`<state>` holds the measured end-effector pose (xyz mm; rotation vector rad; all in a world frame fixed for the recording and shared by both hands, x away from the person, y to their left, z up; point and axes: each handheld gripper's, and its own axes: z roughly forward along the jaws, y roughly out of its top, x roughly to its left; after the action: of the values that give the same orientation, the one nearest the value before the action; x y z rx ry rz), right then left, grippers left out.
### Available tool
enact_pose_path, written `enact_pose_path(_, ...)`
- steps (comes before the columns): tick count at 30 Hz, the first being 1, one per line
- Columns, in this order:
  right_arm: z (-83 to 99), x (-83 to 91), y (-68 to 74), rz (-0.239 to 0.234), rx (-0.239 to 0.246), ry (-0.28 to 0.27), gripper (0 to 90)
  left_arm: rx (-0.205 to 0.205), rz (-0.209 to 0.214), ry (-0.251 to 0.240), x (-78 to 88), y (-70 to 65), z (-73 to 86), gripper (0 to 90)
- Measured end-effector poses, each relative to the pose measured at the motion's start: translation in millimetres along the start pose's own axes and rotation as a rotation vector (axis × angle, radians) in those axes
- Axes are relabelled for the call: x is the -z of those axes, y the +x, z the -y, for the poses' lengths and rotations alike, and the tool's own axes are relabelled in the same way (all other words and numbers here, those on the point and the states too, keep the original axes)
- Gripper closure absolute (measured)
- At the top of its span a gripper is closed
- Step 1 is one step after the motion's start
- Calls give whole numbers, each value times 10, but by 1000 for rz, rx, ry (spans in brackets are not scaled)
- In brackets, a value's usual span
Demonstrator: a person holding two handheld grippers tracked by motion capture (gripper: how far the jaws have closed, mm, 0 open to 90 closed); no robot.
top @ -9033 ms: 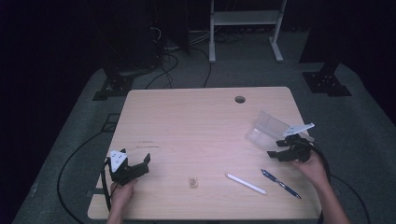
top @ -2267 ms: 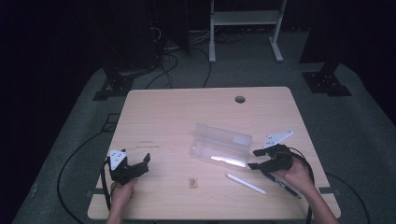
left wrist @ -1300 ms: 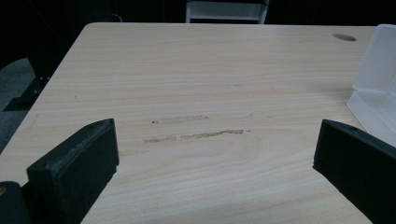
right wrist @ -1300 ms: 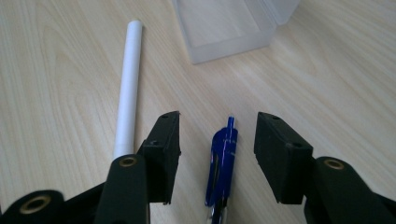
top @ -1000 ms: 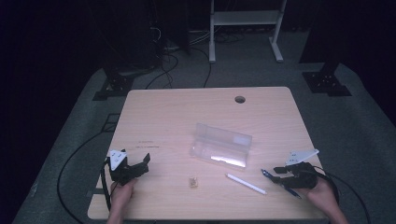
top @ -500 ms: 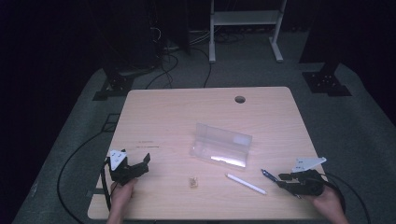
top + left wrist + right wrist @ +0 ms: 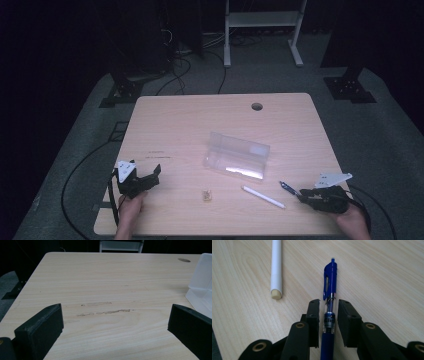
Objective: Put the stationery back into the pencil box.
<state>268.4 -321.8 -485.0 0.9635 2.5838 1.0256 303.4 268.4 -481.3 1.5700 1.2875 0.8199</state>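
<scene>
Room dark; overhead light falls on desk (image 7: 200, 125) only. Glare patch on clear plastic box (image 7: 237, 156). High view soft, grainy. Gripper views sharper; near jaws slightly blurred.

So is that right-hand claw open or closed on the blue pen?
Nearly closed: the right claw straddles the blue pen, slim gaps showing either side.

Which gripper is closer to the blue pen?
Right. The right gripper has its fingers on either side of the blue pen near the table's right front corner. The left gripper sits far across the table, near the left front edge.
</scene>
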Motion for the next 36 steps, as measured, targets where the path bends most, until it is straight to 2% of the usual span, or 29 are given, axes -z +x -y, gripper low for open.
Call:
enact_pose_path(4, 14, -29, 26, 29, 33, 13, 776, 0, 0, -1, 2, 0, 0, 0)
enact_pose_path(12, 16, -28, 58, 45, 55, 11, 790, 0, 1, 0, 2, 0, 0, 0)
enact_pose_path(18, 10, -7, 55, 27, 29, -2, 792, 0, 0, 0, 2, 1, 0, 0)
enact_pose_path(26, -75, 47, 72, 11, 32, -37, 792, -1, 1, 0, 2, -1, 0, 0)
enact_pose_path(36, -297, 74, 134, -4, 76, -57, 792, 3, 1, 0, 2, 3, 0, 0)
